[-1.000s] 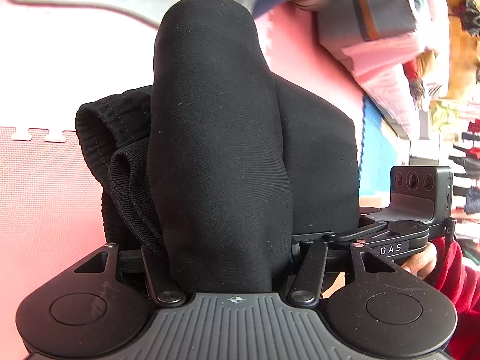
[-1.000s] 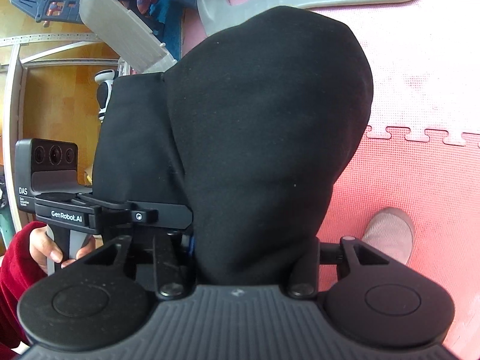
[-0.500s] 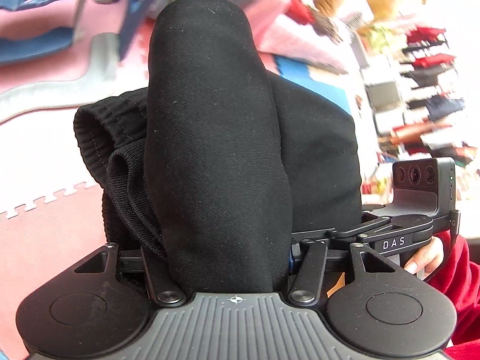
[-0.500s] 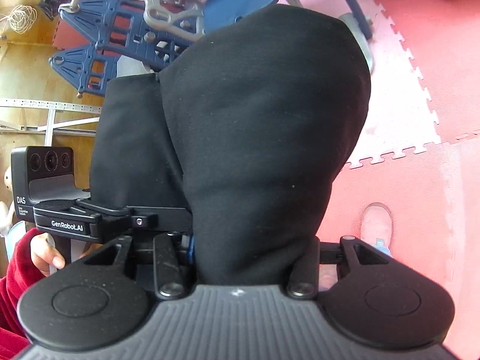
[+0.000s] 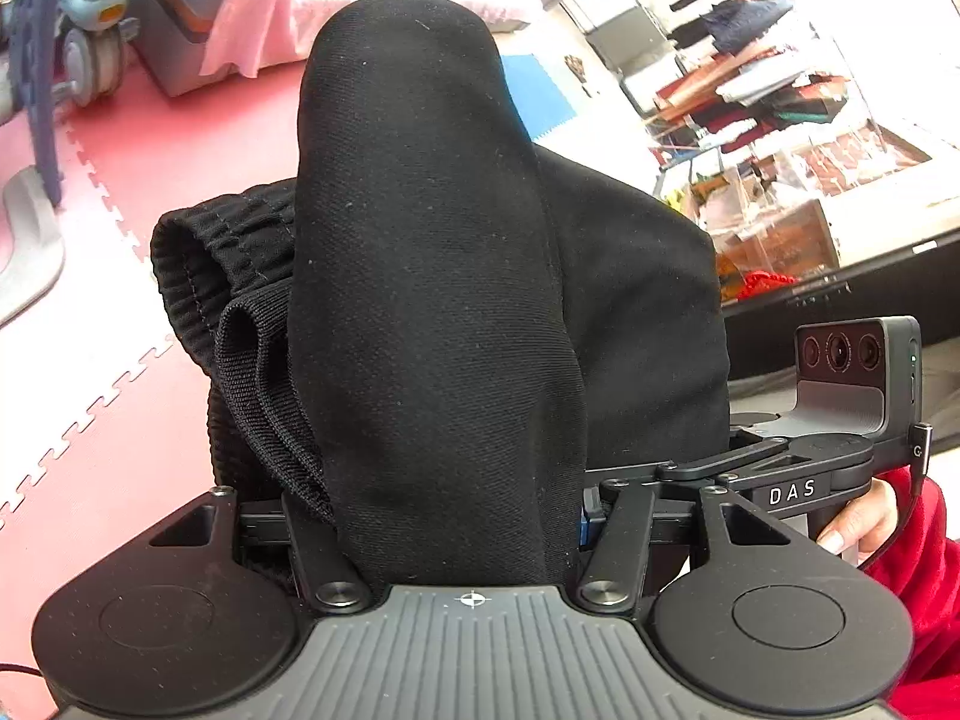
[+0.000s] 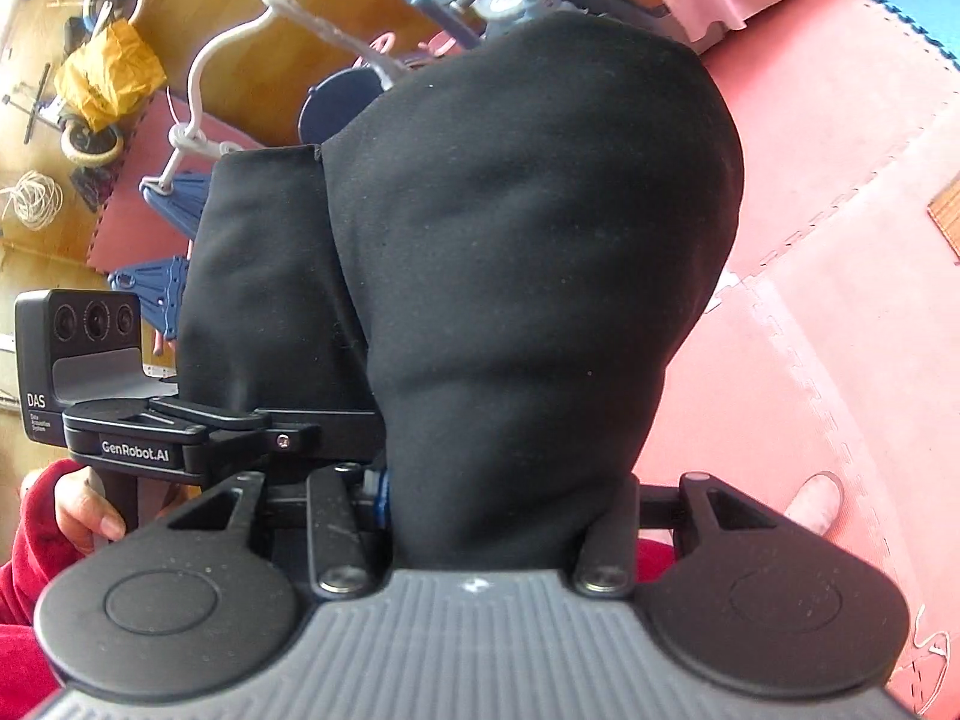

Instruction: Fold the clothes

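Two tools: left tool (image 5: 438,300) and right tool (image 6: 516,276), each clamped on the black garment (image 5: 630,312).
Below: pink foam floor (image 6: 840,312).

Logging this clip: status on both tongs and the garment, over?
Left tongs and right tongs each buried in bunched black garment, fingertips hidden. Garment up off the pink foam mat. Nothing in the way.

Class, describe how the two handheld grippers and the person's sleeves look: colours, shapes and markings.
Both grippers are matte black with round side discs and a ribbed grey plate. The right gripper reads "DAS"; the left gripper reads "GenRobot.AI". Each carries a three-lens camera block. The sleeves are red.
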`<action>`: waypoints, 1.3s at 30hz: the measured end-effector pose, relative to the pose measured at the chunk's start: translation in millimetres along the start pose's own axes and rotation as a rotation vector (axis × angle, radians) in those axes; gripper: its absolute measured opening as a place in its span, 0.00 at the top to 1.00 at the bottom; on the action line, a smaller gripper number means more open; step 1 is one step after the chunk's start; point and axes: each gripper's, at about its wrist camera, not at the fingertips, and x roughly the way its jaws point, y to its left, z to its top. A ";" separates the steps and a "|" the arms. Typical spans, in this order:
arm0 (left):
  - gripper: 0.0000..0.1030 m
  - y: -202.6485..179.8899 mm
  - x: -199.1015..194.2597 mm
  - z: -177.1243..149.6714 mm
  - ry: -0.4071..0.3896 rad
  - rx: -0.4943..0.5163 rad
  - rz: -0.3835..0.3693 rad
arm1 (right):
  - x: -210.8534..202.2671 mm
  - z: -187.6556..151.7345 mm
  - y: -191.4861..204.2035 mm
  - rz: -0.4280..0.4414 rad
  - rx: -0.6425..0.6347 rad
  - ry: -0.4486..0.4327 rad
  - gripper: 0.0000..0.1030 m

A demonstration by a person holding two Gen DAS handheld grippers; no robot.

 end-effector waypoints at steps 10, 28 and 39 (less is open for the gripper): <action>0.46 -94.2 102.7 16.6 0.044 0.046 -0.002 | -72.0 2.3 -90.1 -0.014 0.027 -0.036 0.56; 0.46 -274.7 310.9 170.5 0.046 0.068 0.012 | -221.2 48.1 -240.4 0.004 0.026 -0.067 0.56; 0.45 -305.6 422.7 307.1 0.127 0.157 -0.005 | -261.9 96.1 -317.5 0.000 0.132 -0.148 0.56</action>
